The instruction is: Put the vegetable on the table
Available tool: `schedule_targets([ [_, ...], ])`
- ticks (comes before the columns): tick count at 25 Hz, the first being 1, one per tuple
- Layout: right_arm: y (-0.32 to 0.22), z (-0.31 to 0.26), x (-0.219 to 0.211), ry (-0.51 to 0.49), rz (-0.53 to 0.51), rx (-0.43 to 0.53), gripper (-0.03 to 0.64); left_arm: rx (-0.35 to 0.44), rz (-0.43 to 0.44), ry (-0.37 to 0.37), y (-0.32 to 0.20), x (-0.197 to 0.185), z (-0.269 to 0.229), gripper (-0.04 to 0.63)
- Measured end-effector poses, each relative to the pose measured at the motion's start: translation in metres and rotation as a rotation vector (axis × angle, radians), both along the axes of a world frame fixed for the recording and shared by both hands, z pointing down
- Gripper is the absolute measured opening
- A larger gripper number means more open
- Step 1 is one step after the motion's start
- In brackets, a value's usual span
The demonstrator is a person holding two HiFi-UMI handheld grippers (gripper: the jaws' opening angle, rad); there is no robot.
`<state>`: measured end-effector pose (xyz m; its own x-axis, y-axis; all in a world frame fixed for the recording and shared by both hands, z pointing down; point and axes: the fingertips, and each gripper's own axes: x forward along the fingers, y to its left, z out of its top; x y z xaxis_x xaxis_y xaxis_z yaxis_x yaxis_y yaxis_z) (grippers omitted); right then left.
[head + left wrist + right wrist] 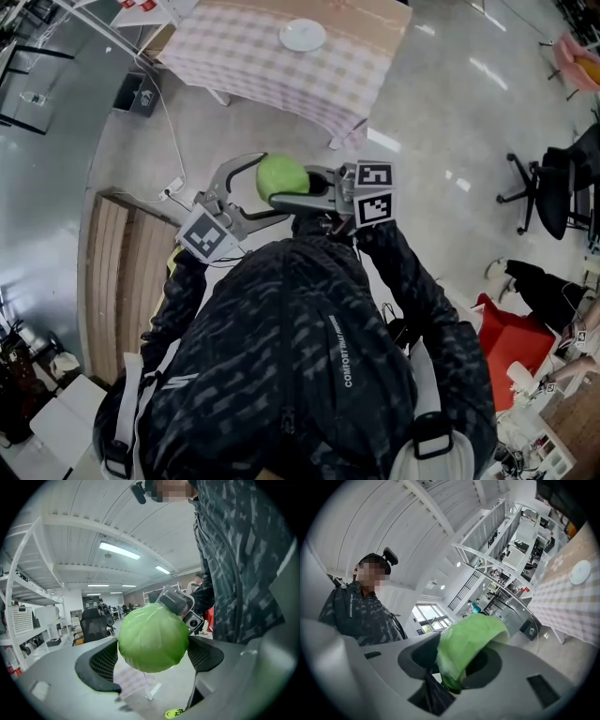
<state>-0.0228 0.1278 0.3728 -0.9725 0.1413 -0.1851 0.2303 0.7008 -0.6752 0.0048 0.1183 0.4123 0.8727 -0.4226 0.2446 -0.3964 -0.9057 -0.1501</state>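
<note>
Green cabbage [283,176] clamped in left claw [152,654] and right claw [458,663], both spread partway

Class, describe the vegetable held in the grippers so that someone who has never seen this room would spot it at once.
Find the person in the dark patterned jacket, standing short of the checked table. Ahead of their chest the left gripper and right gripper both clamp a cabbage. It alone is round and pale green, among grey and black jaws.

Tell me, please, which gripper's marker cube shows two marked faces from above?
The one on the right gripper; the cube on the left gripper shows one face.
</note>
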Motion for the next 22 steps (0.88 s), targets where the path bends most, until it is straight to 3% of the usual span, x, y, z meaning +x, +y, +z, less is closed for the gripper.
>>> schedule_targets([
  [22, -0.153, 0.008, 0.04, -0.014, -0.034, -0.012, 0.13, -0.023, -0.028, -0.038, -0.154, 0.039, 0.009, 0.448],
])
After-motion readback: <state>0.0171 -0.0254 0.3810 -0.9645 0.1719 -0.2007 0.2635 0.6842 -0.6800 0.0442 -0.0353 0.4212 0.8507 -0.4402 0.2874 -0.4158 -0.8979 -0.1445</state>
